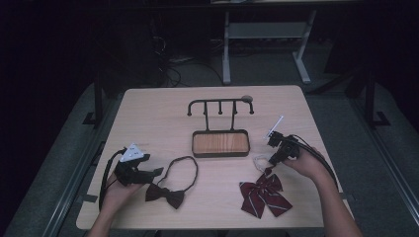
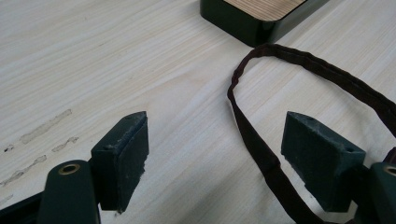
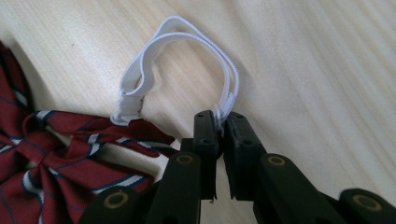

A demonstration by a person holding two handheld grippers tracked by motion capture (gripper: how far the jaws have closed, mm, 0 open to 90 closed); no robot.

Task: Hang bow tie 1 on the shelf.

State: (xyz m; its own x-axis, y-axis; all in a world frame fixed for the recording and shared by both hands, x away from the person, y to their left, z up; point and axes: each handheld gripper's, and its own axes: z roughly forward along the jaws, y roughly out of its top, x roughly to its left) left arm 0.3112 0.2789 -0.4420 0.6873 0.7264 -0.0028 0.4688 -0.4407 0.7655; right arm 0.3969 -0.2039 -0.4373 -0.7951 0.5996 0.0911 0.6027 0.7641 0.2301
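Dark floor and metal desk legs lie beyond a pale wooden table [image 1: 163, 113]. At the table's middle stands a black rack [image 1: 220, 105] with pegs over a wood-lined tray [image 1: 220, 143]. Near the right front edge lies a red striped bow [image 1: 262, 193], its white elastic loop [image 3: 182, 51] reaching toward the far side. At the near left lies a dark brown bow tie [image 1: 165, 194], whose strap [image 2: 261, 149] curves up toward the tray. The right gripper [image 1: 277, 154], held in the person's right hand [image 1: 309, 165], sits just beyond the striped bow; in the right gripper view its jaws are pressed together on the right side of the white elastic loop. The left gripper [image 1: 148, 173], in the left hand [image 1: 116, 190], rests low at the left of the brown bow tie, its jaws standing wide apart with the strap passing between them, touched by neither pad.
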